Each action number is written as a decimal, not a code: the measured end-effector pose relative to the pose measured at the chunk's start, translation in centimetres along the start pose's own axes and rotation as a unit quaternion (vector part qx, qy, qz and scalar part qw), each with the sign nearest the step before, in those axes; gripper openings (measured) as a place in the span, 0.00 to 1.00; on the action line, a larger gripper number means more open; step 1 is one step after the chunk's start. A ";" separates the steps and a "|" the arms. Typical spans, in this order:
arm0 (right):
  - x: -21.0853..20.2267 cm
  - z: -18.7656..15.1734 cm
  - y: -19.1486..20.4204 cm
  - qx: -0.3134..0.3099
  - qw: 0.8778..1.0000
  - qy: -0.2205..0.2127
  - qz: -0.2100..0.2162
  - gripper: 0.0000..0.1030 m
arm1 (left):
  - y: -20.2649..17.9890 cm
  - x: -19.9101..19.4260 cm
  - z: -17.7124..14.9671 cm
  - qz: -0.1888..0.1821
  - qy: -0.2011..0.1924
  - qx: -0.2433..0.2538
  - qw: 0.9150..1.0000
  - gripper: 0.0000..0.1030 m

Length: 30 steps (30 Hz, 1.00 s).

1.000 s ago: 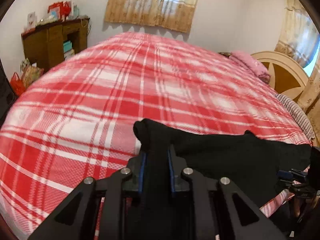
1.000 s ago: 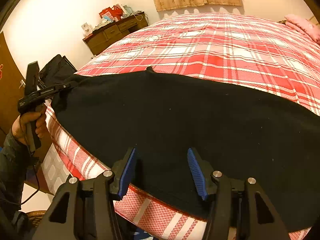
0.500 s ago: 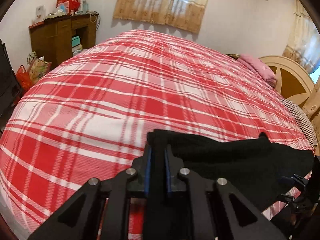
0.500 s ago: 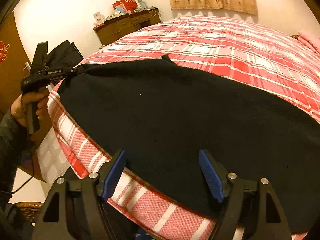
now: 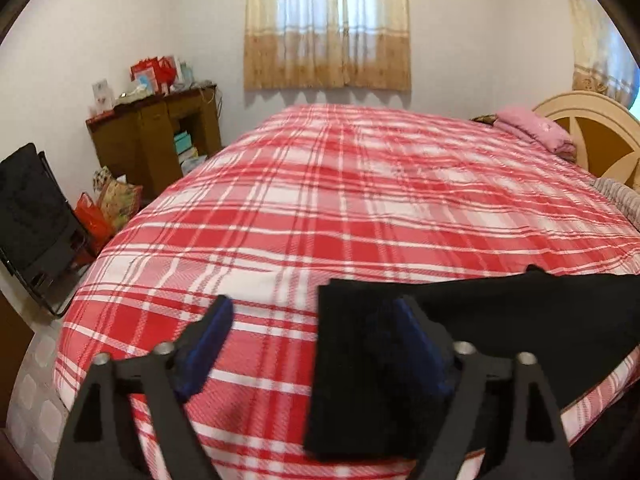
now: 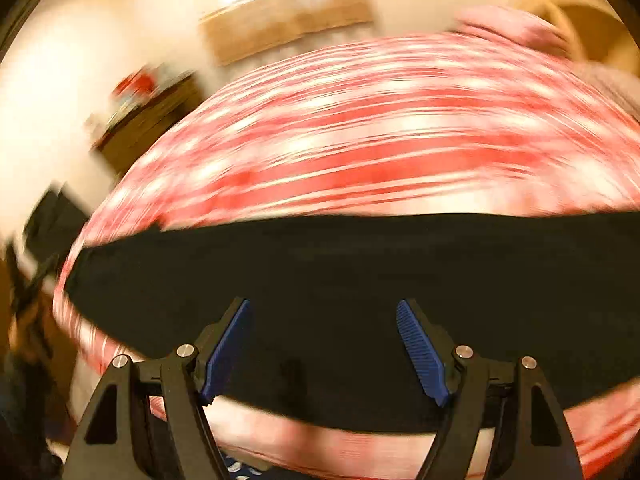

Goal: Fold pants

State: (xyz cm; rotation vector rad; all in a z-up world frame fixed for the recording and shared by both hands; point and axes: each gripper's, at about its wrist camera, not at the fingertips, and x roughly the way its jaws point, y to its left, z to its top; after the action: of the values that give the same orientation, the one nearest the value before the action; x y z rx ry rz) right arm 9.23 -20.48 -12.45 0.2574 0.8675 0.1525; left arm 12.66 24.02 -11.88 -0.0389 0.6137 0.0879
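Observation:
Black pants [image 5: 500, 312] lie flat along the near edge of a red plaid bed [image 5: 340, 208]. In the left wrist view their left end hangs over the bed edge in front of my left gripper [image 5: 312, 320]. That gripper is open, and the cloth covers part of its right finger [image 5: 416, 344]. In the blurred right wrist view the pants [image 6: 360, 272] stretch across the whole width. My right gripper [image 6: 324, 336] is open and empty just above them at the bed edge.
A wooden cabinet [image 5: 156, 140] with boxes stands at the back left wall. A black folding chair [image 5: 32, 220] and bags are on the floor to the left. A pink pillow [image 5: 536, 130] and a cream headboard [image 5: 592, 128] are at the right.
My left gripper has opened and let go of the pants' end. My right gripper stayed open and is swinging fast, so its view is blurred.

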 end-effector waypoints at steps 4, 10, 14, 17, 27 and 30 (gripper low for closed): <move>-0.3 0.7 -5.0 0.041 0.999 0.010 0.019 0.74 | -2.7 0.7 -0.9 -0.027 0.011 0.013 0.999 0.97; -8.3 2.1 -8.2 0.029 0.994 -0.100 -0.025 0.74 | -6.5 1.4 -2.2 -0.030 0.036 0.054 0.997 0.97; -13.7 1.9 -16.3 0.137 0.978 -0.141 -0.075 0.74 | -7.6 1.6 -2.7 -0.025 0.044 0.065 0.997 0.97; -15.9 1.9 -21.0 0.164 0.970 -0.147 -0.100 0.59 | -8.1 2.1 -3.2 -0.026 0.056 0.066 0.996 0.97; -11.1 5.2 -25.4 0.173 0.982 -0.071 -0.015 0.51 | -8.9 2.9 -3.4 0.001 0.060 0.057 0.997 0.97; -10.3 5.3 -25.2 0.156 0.985 -0.061 -0.033 0.23 | -9.1 3.1 -3.6 0.008 0.063 0.067 0.996 0.97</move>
State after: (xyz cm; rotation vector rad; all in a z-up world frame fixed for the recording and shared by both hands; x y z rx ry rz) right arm 7.39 -47.94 -8.81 0.5239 0.7758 -0.0622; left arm 14.02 14.91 -16.50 0.0914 0.7447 0.0594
